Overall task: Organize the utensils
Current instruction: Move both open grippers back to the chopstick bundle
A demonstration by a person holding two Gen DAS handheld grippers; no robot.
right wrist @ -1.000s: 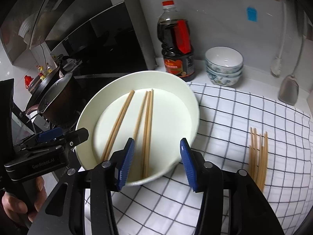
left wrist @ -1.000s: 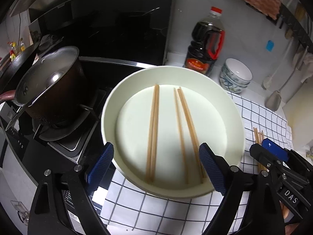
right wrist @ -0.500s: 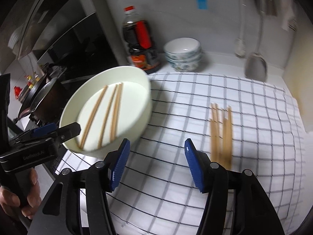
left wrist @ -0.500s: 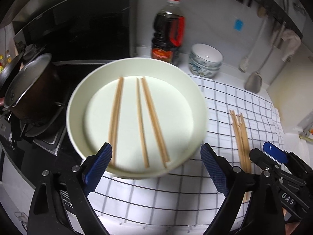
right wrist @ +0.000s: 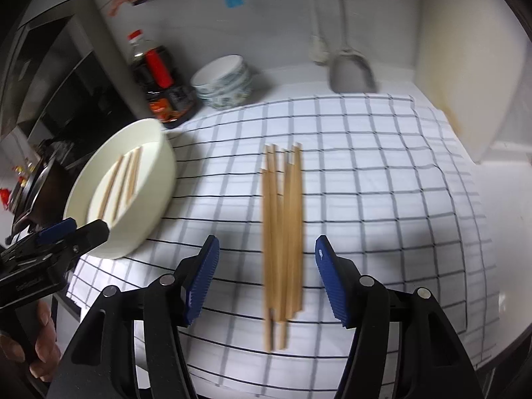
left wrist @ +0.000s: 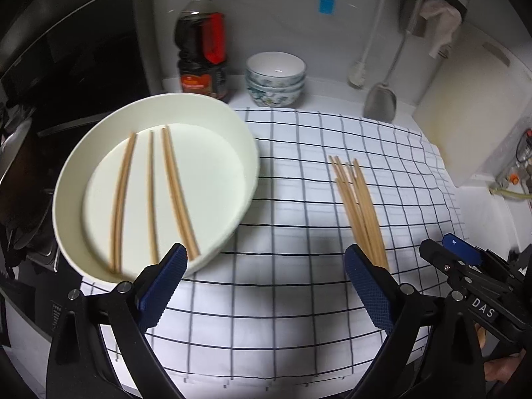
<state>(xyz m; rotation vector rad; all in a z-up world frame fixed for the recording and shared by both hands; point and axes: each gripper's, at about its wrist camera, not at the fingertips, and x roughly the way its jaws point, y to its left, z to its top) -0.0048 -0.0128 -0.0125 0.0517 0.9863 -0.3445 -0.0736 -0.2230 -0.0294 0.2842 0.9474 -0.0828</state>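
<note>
A white round dish (left wrist: 232, 123) sits at the left of the checked cloth (left wrist: 299, 199) and holds several wooden chopsticks (left wrist: 173, 189). It also shows in the right wrist view (right wrist: 159, 179). A bundle of loose chopsticks (right wrist: 282, 226) lies on the cloth, and shows in the left wrist view (left wrist: 360, 206). My left gripper (left wrist: 266, 286) is open and empty, over the cloth between dish and bundle. My right gripper (right wrist: 266, 272) is open, its jaws straddling the near end of the bundle without touching.
A soy sauce bottle (left wrist: 202, 50) and stacked bowls (left wrist: 276, 79) stand at the back wall. A spatula (left wrist: 380, 99) and a ladle hang there. A white cutting board (left wrist: 475, 106) leans at the right. The stove with a pot (right wrist: 36, 186) is left of the dish.
Both grippers have swung right, away from the dish toward the loose chopsticks. The right gripper's jaws have opened wider and now frame the bundle.
</note>
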